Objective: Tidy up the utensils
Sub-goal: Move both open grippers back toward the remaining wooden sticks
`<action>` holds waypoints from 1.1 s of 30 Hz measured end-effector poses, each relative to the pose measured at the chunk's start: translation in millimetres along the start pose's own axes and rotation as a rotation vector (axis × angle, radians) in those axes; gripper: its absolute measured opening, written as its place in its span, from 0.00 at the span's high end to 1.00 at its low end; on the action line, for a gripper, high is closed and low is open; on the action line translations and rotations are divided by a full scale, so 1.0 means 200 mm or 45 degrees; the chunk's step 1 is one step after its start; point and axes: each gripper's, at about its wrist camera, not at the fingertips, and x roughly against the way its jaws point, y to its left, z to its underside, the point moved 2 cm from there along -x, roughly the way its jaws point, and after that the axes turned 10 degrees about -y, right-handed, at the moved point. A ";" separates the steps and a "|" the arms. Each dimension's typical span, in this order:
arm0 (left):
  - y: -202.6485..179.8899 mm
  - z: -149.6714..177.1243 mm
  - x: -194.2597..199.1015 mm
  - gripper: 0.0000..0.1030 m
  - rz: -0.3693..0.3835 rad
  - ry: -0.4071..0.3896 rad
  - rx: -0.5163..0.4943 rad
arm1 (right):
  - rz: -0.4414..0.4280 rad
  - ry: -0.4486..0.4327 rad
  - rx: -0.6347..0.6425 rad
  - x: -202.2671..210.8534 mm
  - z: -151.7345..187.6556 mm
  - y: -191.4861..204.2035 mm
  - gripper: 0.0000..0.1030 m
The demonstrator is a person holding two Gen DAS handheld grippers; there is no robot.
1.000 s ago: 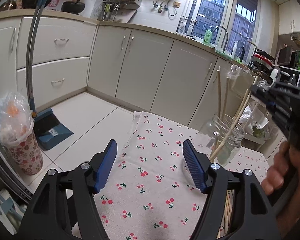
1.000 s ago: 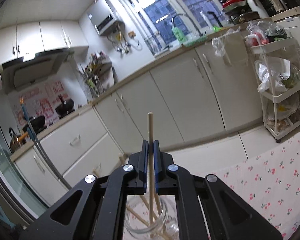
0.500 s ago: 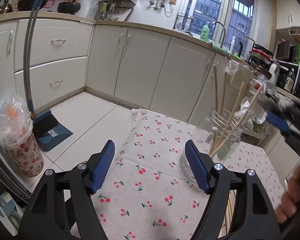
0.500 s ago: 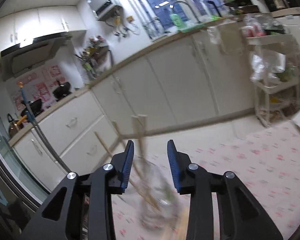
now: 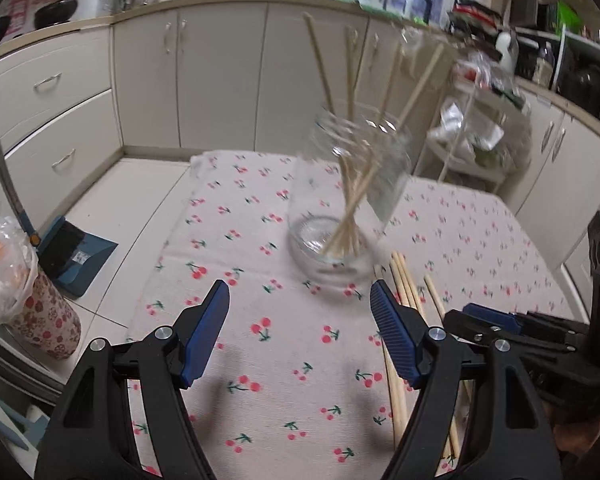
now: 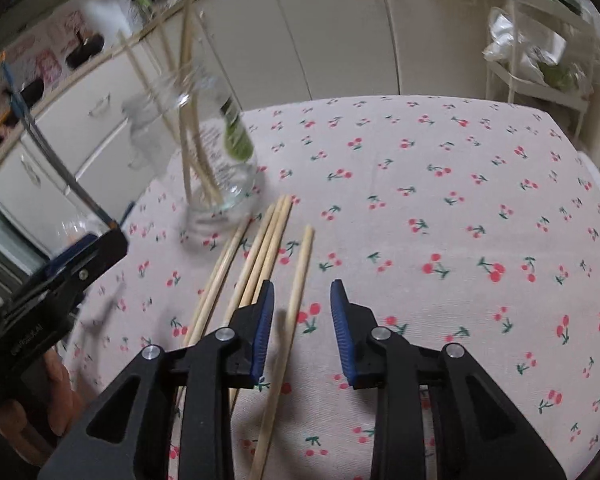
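A: Left wrist view first. What does it show?

B: The left gripper [image 5: 300, 300] is spread wide with nothing between its blue pads, hovering over the cherry-print tablecloth [image 5: 260, 240]. Just ahead stands a clear glass jar [image 5: 340, 200], blurred, with several wooden chopsticks [image 5: 352, 200] standing in it and fanning out above the rim. More loose chopsticks [image 5: 400, 292] lie flat on the cloth just right of the jar's base, running under the right finger. The right gripper [image 5: 488, 320] shows at the right edge, low over those sticks; from here I cannot tell its opening.

A: And the right wrist view?

B: The right gripper [image 6: 302, 320] is released, its jaws apart. A single chopstick [image 6: 296, 292] lies on the cloth in the gap between them, touching neither pad as far as I can see. A bundle of chopsticks [image 6: 260, 248] lies just left of it, passing under the left finger. The jar [image 6: 216, 168] stands beyond them, upper left. The left gripper [image 6: 80, 256] enters from the left edge.
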 end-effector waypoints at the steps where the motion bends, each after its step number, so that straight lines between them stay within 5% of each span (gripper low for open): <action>1: -0.01 0.00 -0.01 0.33 0.005 0.015 -0.010 | 0.023 -0.003 0.039 0.00 0.01 0.01 0.72; 10: -0.16 0.08 -0.19 0.33 -0.025 0.209 -0.174 | 0.051 -0.027 0.017 0.02 0.01 -0.11 0.74; 25: -0.25 0.10 -0.20 0.33 -0.026 0.307 -0.304 | -0.047 -0.035 -0.080 0.03 -0.01 -0.16 0.74; 30: -0.23 0.08 -0.20 0.54 0.004 0.368 -0.262 | -0.046 -0.030 -0.067 0.03 -0.01 -0.16 0.74; 33: -0.25 0.06 -0.22 0.57 0.005 0.386 -0.278 | -0.019 -0.013 0.006 0.01 -0.02 -0.12 0.74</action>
